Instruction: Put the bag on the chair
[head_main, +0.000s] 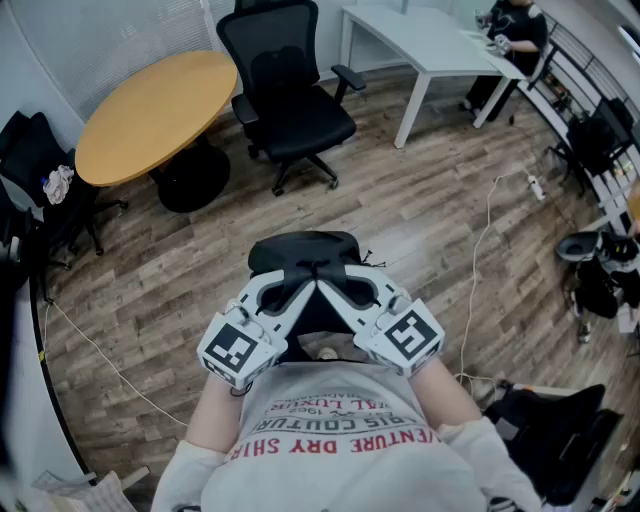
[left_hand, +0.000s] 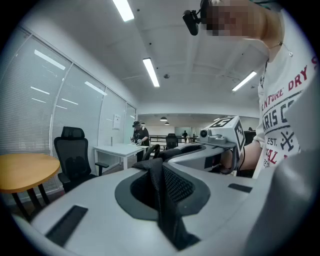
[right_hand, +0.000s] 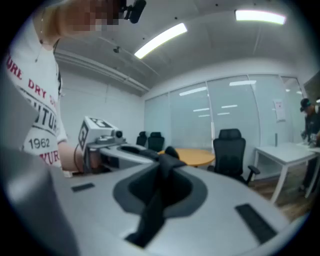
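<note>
A black bag (head_main: 305, 252) hangs in front of my chest above the wooden floor, held from both sides. My left gripper (head_main: 296, 290) is shut on a black mesh strap (left_hand: 162, 195) of the bag. My right gripper (head_main: 340, 290) is shut on another black strap (right_hand: 157, 195). The two grippers meet nose to nose over the bag's top. A black office chair (head_main: 290, 100) with an empty seat stands ahead on the floor, well apart from the bag; it also shows in the left gripper view (left_hand: 72, 160) and in the right gripper view (right_hand: 231, 152).
A round wooden table (head_main: 150, 100) stands left of the chair, and a white desk (head_main: 430, 40) to its right with a person (head_main: 510, 30) seated at its far end. Another dark chair (head_main: 30, 160) is at the far left. Cables (head_main: 480, 250) and black gear (head_main: 560, 430) lie at the right.
</note>
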